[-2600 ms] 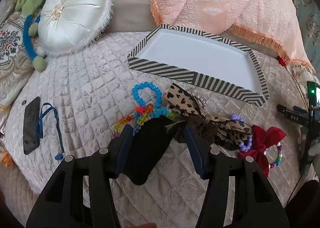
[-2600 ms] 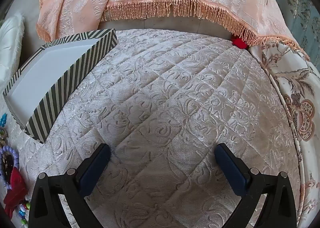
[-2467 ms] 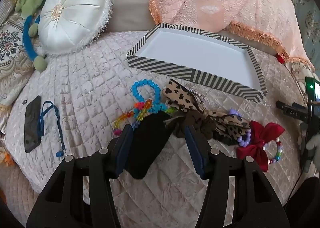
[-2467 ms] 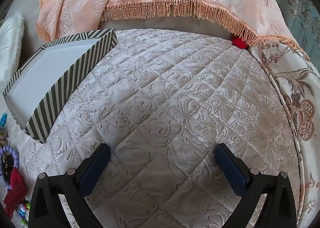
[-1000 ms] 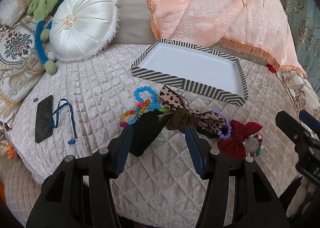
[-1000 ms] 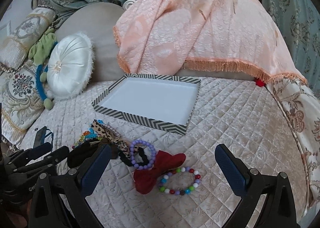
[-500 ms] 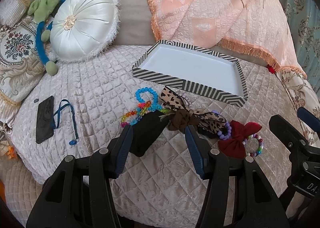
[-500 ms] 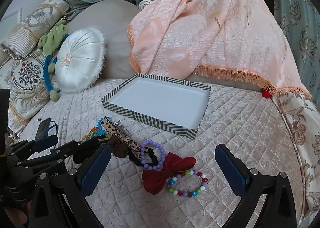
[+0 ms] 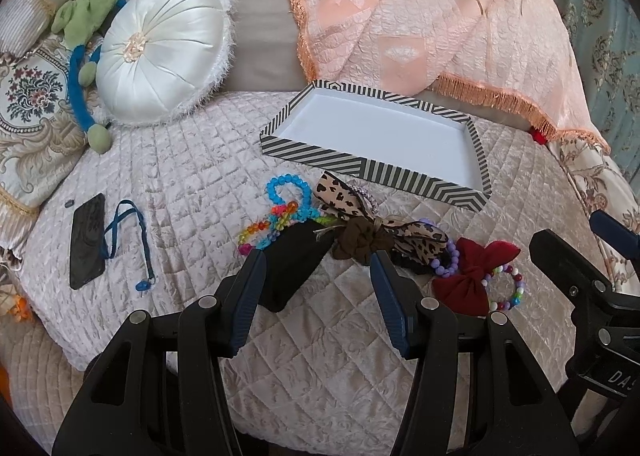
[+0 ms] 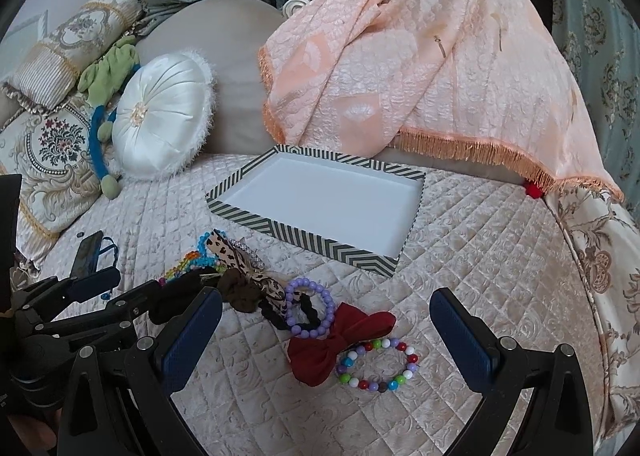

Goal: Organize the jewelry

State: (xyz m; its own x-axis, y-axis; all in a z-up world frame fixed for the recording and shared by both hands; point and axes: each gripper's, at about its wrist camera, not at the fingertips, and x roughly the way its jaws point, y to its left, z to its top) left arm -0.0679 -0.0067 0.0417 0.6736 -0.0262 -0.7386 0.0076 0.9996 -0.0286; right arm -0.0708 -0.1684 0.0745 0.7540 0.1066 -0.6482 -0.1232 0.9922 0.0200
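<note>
A white tray with a black-and-white striped rim [image 9: 360, 165] [image 10: 304, 234] sits empty on the quilted bed. In front of it lies a row of pieces: a blue bead bracelet [image 9: 288, 185], a leopard ribbon [image 9: 340, 195], a brown scrunchie [image 9: 360, 242], a purple bead bracelet [image 10: 316, 308], a red bow [image 10: 340, 340] and a multicoloured bead bracelet [image 10: 380, 368]. My left gripper [image 9: 316, 284] is open above a black piece [image 9: 296, 264] that lies by its left finger, clear of the right one. Wide open, my right gripper [image 10: 328, 332] hovers over the red bow.
A black phone [image 9: 86, 240] with a blue lanyard [image 9: 128, 240] lies at the left. A round white cushion [image 9: 160, 51] and a peach fringed throw [image 9: 420, 15] stand behind the tray. The bed drops off at the near edge and to the right.
Both views have pulled back from the bed. The right wrist view swung from bare quilt to the tray and jewelry, and the right gripper came into the left view's right edge.
</note>
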